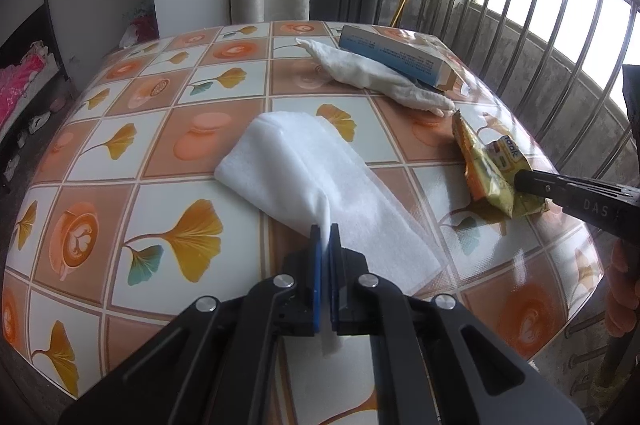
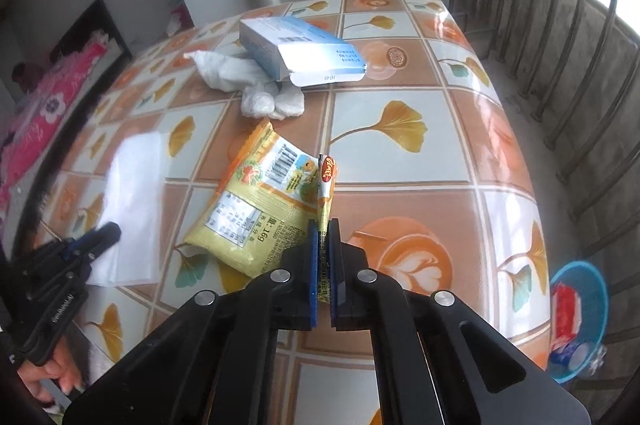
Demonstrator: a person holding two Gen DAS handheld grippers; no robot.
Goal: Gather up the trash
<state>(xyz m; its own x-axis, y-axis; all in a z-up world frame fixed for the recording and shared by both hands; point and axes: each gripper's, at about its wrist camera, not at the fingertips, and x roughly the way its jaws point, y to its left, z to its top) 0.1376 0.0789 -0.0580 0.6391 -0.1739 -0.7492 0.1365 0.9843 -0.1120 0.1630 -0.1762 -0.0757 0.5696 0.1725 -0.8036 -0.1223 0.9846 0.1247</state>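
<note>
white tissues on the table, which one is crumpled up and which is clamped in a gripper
The crumpled tissue lies twisted beside the blue box, untouched. The flat folded tissue near the table's middle is the one clamped, pinched at its corner by the left gripper.

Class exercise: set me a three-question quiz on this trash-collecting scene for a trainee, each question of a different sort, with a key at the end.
1. True or false: the left gripper is shut on the white tissue sheet.
2. Multiple choice: what does the right gripper grip? A) the blue and white carton B) the yellow snack wrapper C) the crumpled white tissue
3. Fill in: beside the table, on the floor, stands a blue ____ with trash in it.

Key
1. True: a corner of the sheet sits between the shut pads.
2. B: the yellow snack wrapper; the blue and white carton and the crumpled white tissue lie untouched farther back on the table.
3. basket
</note>
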